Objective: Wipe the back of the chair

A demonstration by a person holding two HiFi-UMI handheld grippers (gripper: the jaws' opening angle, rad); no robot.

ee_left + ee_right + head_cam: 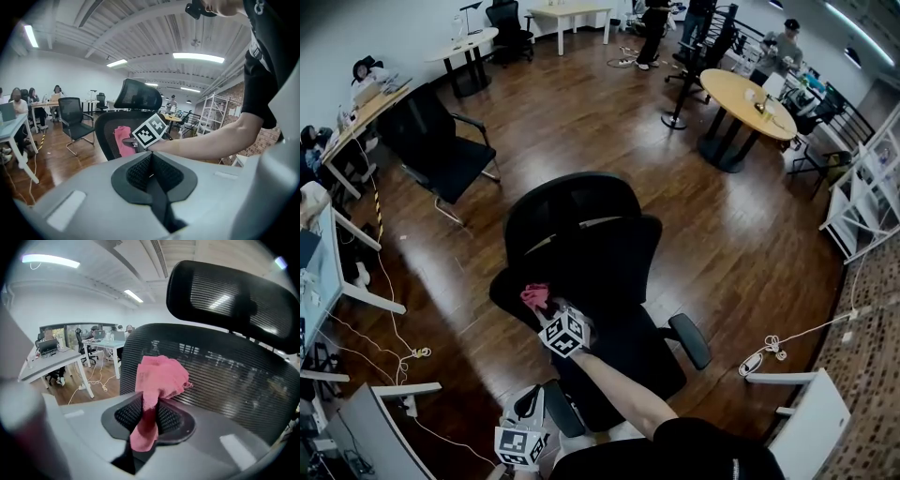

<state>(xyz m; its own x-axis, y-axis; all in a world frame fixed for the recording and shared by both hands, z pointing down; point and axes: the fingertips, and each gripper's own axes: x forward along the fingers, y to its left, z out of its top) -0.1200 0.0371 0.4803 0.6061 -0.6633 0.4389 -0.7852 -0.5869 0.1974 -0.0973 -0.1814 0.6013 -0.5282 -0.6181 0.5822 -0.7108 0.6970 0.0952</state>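
Clamping pink cloth (161, 376) against the chair back (225, 380), right claw (149, 414) shows its grip only in its own view; left claw (151, 174) closed, empty.

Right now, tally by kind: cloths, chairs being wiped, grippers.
Cloths: 1, pink cloth
Chairs being wiped: 1, black chair
Grippers: 2, left gripper shut and empty, right gripper shut on pink cloth
Total: 4

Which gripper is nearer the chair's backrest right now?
Right. The right gripper holds the pink cloth up at the backrest; the left gripper hangs back by the person, well short of it.
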